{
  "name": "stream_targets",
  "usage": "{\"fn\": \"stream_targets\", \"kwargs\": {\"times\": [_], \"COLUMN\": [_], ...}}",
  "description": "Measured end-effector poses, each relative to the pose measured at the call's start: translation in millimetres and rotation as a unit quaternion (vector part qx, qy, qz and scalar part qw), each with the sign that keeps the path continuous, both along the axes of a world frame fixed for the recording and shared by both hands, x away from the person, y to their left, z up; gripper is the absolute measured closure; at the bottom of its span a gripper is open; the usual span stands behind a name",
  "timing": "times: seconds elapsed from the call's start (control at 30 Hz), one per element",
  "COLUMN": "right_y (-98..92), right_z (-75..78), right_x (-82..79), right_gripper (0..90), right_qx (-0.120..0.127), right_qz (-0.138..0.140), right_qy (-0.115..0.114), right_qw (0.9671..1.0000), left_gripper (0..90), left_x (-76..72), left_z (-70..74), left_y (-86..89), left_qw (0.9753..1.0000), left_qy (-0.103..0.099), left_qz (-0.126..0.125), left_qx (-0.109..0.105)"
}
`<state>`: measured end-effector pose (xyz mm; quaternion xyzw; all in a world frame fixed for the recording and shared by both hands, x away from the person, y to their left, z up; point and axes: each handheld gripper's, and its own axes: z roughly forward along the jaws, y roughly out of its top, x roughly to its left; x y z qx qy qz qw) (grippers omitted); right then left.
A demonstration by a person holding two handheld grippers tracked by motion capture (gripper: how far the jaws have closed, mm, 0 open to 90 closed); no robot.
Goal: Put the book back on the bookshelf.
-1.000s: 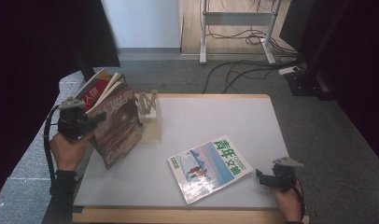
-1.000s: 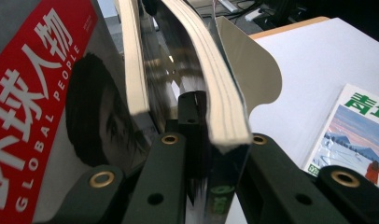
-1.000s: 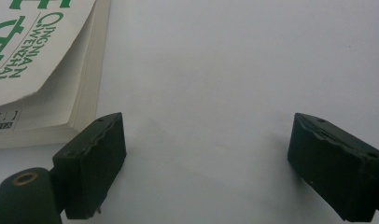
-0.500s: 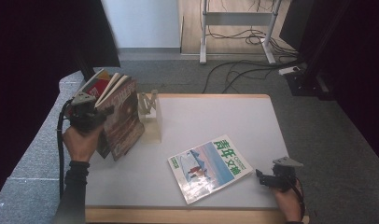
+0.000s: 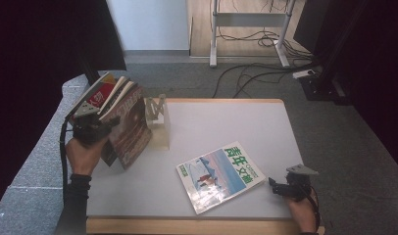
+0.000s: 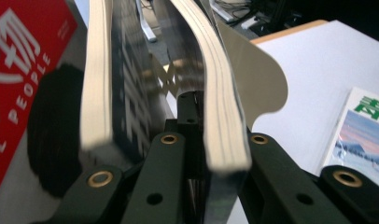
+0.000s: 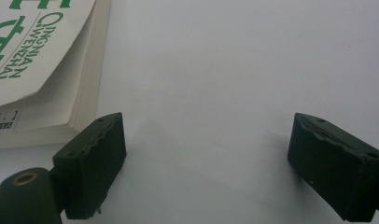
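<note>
Up at the table's left edge, the left gripper [image 5: 96,128] is clamped on a dark-covered magazine [image 5: 131,128], its jaws closed on the lower edge of the pages; the magazine stands tilted, leaning toward the other magazines, among them a red-covered one [image 5: 100,95], that lean at the far left; just beside it stands a pale metal bookend [image 5: 158,117] on the white table [image 5: 246,122]; from the left gripper view the clamped magazine [image 6: 220,116] rises between the jaws, the bookend's rounded plate [image 6: 257,79] just behind it. Near the front right corner the right gripper [image 5: 280,187] rests low on the table, its jaws wide apart with nothing between them; a green-titled magazine [image 5: 220,175] lies flat just beside it, its corner [image 7: 33,70] close to one jaw.
</note>
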<state>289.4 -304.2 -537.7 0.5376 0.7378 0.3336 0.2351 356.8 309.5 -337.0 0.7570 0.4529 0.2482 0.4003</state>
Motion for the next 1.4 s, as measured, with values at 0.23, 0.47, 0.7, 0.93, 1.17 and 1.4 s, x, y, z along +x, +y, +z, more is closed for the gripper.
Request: {"fn": "stream_targets", "kwargs": {"times": [0.23, 0.47, 0.7, 0.93, 1.17, 1.4], "right_y": [0.0, 0.0, 0.0, -0.1, -0.1, 0.0], "right_z": [0.1, 0.0, 0.0, 0.1, 0.2, 0.2], "right_x": [0.0, 0.1, 0.0, 0.0, -0.1, -0.1], "right_gripper": [10.8, 10.8, 10.8, 10.8, 10.8, 10.8], "right_qx": [-0.001, 0.0, 0.0, 0.0, 0.0, 0.0], "right_qz": [0.0, 0.0, 0.0, 0.0, 0.0, 0.0], "right_qy": [0.001, 0.0, 0.0, 0.001, 0.001, 0.001], "right_qw": [1.0, 1.0, 1.0, 1.0, 1.0, 1.0], "left_gripper": [82.9, 83.0, 75.3, 73.4, 73.5, 75.0], "left_x": [-3.1, 3.3, 4.5, -7.1, -20.3, -27.2], "left_z": [-6.9, -7.8, -14.1, -28.9, -47.5, -71.0], "left_y": [6.8, 1.7, 1.1, 6.8, 8.7, 11.3], "left_qw": [0.9999, 0.9998, 0.9995, 0.9995, 0.9996, 0.9995], "left_qy": [0.004, -0.002, -0.007, -0.009, 0.0, 0.016], "left_qz": [0.006, 0.02, 0.03, 0.027, 0.023, 0.023], "left_qx": [-0.009, -0.007, 0.003, -0.01, -0.014, -0.015]}}
